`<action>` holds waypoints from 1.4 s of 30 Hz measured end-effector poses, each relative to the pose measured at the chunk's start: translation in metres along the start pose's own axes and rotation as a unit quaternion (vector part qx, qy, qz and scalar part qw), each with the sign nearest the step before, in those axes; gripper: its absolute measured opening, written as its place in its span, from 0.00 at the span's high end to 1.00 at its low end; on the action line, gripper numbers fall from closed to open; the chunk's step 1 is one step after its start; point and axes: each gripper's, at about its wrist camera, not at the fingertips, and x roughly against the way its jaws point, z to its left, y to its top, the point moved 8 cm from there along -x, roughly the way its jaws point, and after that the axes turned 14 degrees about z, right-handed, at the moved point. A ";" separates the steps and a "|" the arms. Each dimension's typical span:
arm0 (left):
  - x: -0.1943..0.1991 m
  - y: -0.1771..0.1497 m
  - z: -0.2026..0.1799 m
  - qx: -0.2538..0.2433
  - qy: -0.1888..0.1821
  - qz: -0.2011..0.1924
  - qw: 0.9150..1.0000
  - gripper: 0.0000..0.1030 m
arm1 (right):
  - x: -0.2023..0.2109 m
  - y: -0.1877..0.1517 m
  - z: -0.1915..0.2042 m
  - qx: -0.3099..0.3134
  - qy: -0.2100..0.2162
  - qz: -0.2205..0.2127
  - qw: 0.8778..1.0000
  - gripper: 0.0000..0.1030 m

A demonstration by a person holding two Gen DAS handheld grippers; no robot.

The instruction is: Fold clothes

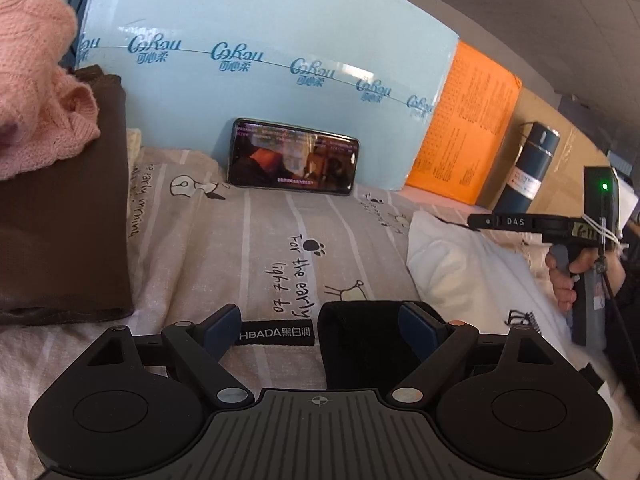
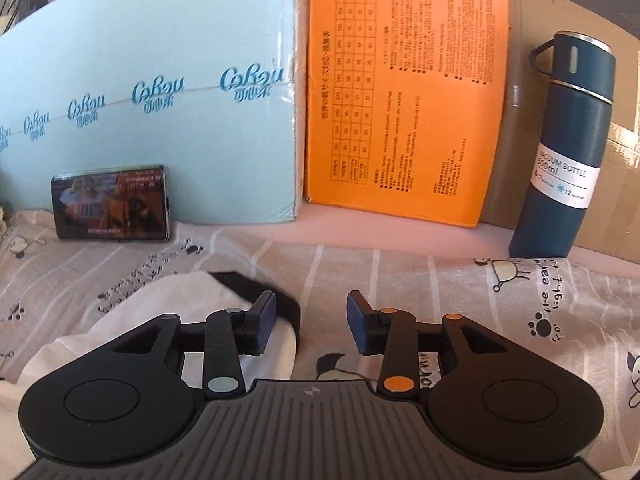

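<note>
A white garment [image 1: 460, 268] lies crumpled on the printed bedsheet [image 1: 260, 240], to the right of my left gripper [image 1: 320, 326]. That gripper is open, low over the sheet. Between its fingers lies a black fabric piece [image 1: 356, 344] with an HBADA label [image 1: 276, 334], closer to the right finger. My right gripper [image 2: 314, 322] is open as well, with only bare sheet between its fingers. The white garment [image 2: 140, 316] and its black band [image 2: 248, 282] lie under and beside its left finger [image 2: 264, 320]. A pink knit [image 1: 36, 80] rests on a brown folded cloth [image 1: 60, 220] at far left.
A phone [image 1: 294, 158] with a lit screen leans on a light blue box [image 1: 260, 40] at the back. An orange box [image 2: 400, 100], a cardboard box [image 2: 560, 20] and a dark blue vacuum bottle [image 2: 564, 148] stand to the right. A hand [image 1: 564, 276] holds the other gripper's handle.
</note>
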 end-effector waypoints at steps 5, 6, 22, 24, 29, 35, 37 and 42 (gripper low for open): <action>0.007 0.004 -0.002 -0.004 0.010 -0.021 1.000 0.15 | 0.028 0.013 -0.012 -0.056 0.024 -0.045 0.997 0.60; 0.013 0.005 -0.005 -0.013 0.013 -0.033 0.999 0.15 | 0.037 0.014 -0.014 -0.067 0.035 -0.055 0.996 0.59; 0.055 -0.055 -0.097 -0.176 -0.038 0.012 0.984 0.28 | 0.157 -0.076 0.040 0.000 0.196 -0.001 0.981 0.38; 0.049 -0.063 -0.104 -0.179 -0.055 0.035 0.982 0.30 | 0.159 -0.095 0.050 0.012 0.207 0.016 0.978 0.41; 0.029 -0.085 -0.116 -0.213 -0.053 0.079 0.972 0.64 | 0.164 -0.141 0.074 0.039 0.234 0.058 0.970 0.77; 0.062 -0.074 -0.118 -0.206 -0.084 0.009 0.975 0.95 | 0.197 -0.155 0.080 0.051 0.289 0.025 0.956 0.90; 0.085 -0.074 -0.127 -0.207 -0.138 -0.022 0.968 0.95 | 0.212 -0.154 0.079 0.052 0.309 0.003 0.950 0.90; 0.127 -0.095 -0.142 -0.225 -0.277 -0.048 0.933 0.95 | 0.259 -0.165 0.075 0.061 0.376 -0.045 0.924 0.90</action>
